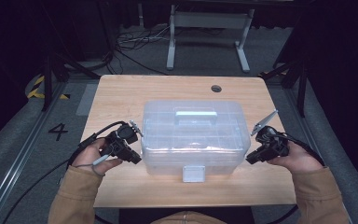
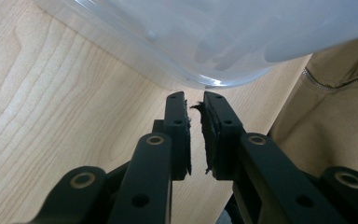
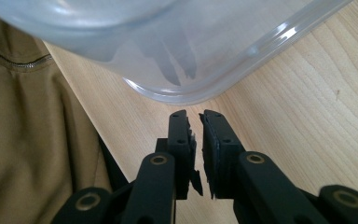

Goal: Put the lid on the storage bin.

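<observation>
Black-jawed, my left tool (image 1: 136, 157) sits just off the clear plastic box (image 1: 193, 135), jaws slightly parted on nothing; my right tool (image 1: 250, 159) flanks its opposite end likewise, seemingly not touching. That box rests mid-bench (image 1: 121, 93), latch (image 1: 193, 173) toward me.

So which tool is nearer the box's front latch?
Left, slightly. The left tool sits at the box's left end; the right tool at its right end, farther from the latch.
</observation>
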Demonstrator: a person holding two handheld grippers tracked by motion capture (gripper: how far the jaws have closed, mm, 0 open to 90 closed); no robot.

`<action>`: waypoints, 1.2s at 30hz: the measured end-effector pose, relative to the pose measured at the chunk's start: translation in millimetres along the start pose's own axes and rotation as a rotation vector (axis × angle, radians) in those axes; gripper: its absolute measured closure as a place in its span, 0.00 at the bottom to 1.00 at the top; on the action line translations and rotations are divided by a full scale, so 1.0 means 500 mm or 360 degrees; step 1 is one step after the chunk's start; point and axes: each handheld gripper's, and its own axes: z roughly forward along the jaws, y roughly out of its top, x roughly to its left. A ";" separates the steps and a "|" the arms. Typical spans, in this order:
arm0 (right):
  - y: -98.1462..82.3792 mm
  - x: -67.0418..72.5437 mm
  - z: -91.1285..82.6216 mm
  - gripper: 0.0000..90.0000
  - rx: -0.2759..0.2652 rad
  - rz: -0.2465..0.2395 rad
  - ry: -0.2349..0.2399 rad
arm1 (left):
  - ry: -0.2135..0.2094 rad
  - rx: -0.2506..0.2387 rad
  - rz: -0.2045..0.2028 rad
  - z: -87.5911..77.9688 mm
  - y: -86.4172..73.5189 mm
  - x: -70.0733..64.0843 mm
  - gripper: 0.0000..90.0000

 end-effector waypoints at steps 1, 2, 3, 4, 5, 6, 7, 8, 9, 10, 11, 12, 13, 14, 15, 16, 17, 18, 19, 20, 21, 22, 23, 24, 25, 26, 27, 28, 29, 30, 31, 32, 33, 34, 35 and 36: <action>0.000 0.000 -0.001 0.88 -0.0002 0.0001 0.0000 | 0.0001 -0.0009 -0.0005 -0.002 -0.002 0.001 0.88; 0.000 -0.001 -0.002 0.87 -0.0012 0.0004 0.0000 | 0.0001 -0.0017 -0.0008 -0.003 -0.003 0.002 0.88; -0.001 -0.002 -0.003 0.86 -0.0014 0.0003 0.0002 | 0.0000 -0.0027 -0.0014 -0.006 -0.005 0.003 0.88; -0.002 -0.002 -0.005 0.84 -0.0023 0.0010 0.0002 | 0.0005 -0.0040 -0.0021 -0.009 -0.008 0.005 0.88; -0.003 -0.004 -0.008 0.82 -0.0034 0.0013 0.0001 | -0.0001 -0.0056 -0.0027 -0.012 -0.010 0.007 0.87; -0.004 -0.005 -0.011 0.81 -0.0039 0.0018 0.0000 | 0.0004 -0.0076 -0.0038 -0.015 -0.012 0.009 0.87; -0.006 -0.007 -0.014 0.80 -0.0055 0.0024 -0.0004 | 0.0006 -0.0094 -0.0047 -0.019 -0.014 0.011 0.86; -0.007 -0.008 -0.018 0.79 -0.0068 0.0032 -0.0005 | 0.0012 -0.0117 -0.0057 -0.024 -0.016 0.013 0.86; -0.009 -0.011 -0.022 0.77 -0.0084 0.0039 -0.0004 | 0.0013 -0.0135 -0.0062 -0.026 -0.018 0.013 0.86; -0.010 -0.011 -0.025 0.76 -0.0095 0.0048 -0.0003 | 0.0020 -0.0152 -0.0076 -0.029 -0.020 0.014 0.85; -0.012 -0.013 -0.029 0.76 -0.0110 0.0055 -0.0008 | 0.0027 -0.0179 -0.0086 -0.033 -0.022 0.016 0.85; -0.012 -0.013 -0.029 0.76 -0.0110 0.0055 -0.0008 | 0.0027 -0.0179 -0.0086 -0.033 -0.022 0.016 0.84; -0.016 -0.016 -0.037 0.73 -0.0147 0.0070 -0.0021 | 0.0045 -0.0221 -0.0105 -0.039 -0.025 0.020 0.84; -0.016 -0.016 -0.037 0.73 -0.0147 0.0070 -0.0021 | 0.0045 -0.0221 -0.0105 -0.039 -0.025 0.020 0.84; -0.019 -0.019 -0.046 0.71 -0.0192 0.0091 -0.0026 | 0.0067 -0.0270 -0.0131 -0.046 -0.029 0.023 0.84; -0.020 -0.021 -0.050 0.71 -0.0211 0.0093 -0.0030 | 0.0074 -0.0299 -0.0140 -0.050 -0.030 0.025 0.84; -0.022 -0.022 -0.054 0.70 -0.0233 0.0103 -0.0038 | 0.0082 -0.0329 -0.0157 -0.054 -0.032 0.026 0.84; -0.023 -0.024 -0.058 0.69 -0.0256 0.0111 -0.0046 | 0.0091 -0.0360 -0.0165 -0.058 -0.035 0.028 0.84; -0.024 -0.026 -0.062 0.69 -0.0280 0.0117 -0.0053 | 0.0103 -0.0387 -0.0175 -0.061 -0.037 0.029 0.84; -0.024 -0.026 -0.062 0.69 -0.0280 0.0117 -0.0053 | 0.0103 -0.0387 -0.0175 -0.061 -0.037 0.029 0.84; -0.026 -0.028 -0.066 0.69 -0.0300 0.0130 -0.0059 | 0.0112 -0.0421 -0.0191 -0.065 -0.040 0.031 0.84; -0.028 -0.032 -0.072 0.68 -0.0336 0.0145 -0.0071 | 0.0132 -0.0462 -0.0212 -0.070 -0.045 0.034 0.84; -0.029 -0.034 -0.073 0.68 -0.0351 0.0148 -0.0076 | 0.0132 -0.0462 -0.0212 -0.070 -0.045 0.034 0.84; -0.030 -0.036 -0.075 0.67 -0.0371 0.0156 -0.0080 | 0.0152 -0.0515 -0.0247 -0.075 -0.050 0.038 0.84; -0.031 -0.038 -0.077 0.67 -0.0390 0.0166 -0.0086 | 0.0160 -0.0529 -0.0252 -0.077 -0.052 0.040 0.84; -0.032 -0.038 -0.078 0.66 -0.0401 0.0173 -0.0090 | 0.0169 -0.0550 -0.0268 -0.079 -0.054 0.042 0.84; -0.033 -0.040 -0.081 0.65 -0.0420 0.0175 -0.0100 | 0.0183 -0.0576 -0.0282 -0.081 -0.057 0.044 0.84; -0.035 -0.042 -0.084 0.65 -0.0447 0.0192 -0.0113 | 0.0192 -0.0594 -0.0294 -0.082 -0.059 0.046 0.84; -0.036 -0.044 -0.086 0.65 -0.0462 0.0195 -0.0123 | 0.0198 -0.0620 -0.0309 -0.084 -0.062 0.049 0.84; -0.038 -0.046 -0.088 0.64 -0.0488 0.0214 -0.0135 | 0.0209 -0.0639 -0.0321 -0.084 -0.064 0.051 0.84; -0.039 -0.048 -0.090 0.63 -0.0507 0.0224 -0.0145 | 0.0221 -0.0663 -0.0339 -0.085 -0.067 0.055 0.84; -0.042 -0.052 -0.093 0.63 -0.0545 0.0241 -0.0162 | 0.0239 -0.0688 -0.0357 -0.085 -0.071 0.060 0.83; -0.042 -0.052 -0.093 0.63 -0.0545 0.0241 -0.0162 | 0.0239 -0.0688 -0.0357 -0.085 -0.071 0.060 0.83; -0.046 -0.061 -0.096 0.62 -0.0600 0.0277 -0.0190 | 0.0240 -0.0720 -0.0385 -0.084 -0.076 0.067 0.83; -0.048 -0.064 -0.096 0.62 -0.0615 0.0289 -0.0198 | 0.0253 -0.0728 -0.0394 -0.083 -0.078 0.071 0.83; -0.049 -0.069 -0.095 0.62 -0.0634 0.0307 -0.0214 | 0.0253 -0.0728 -0.0394 -0.083 -0.078 0.071 0.83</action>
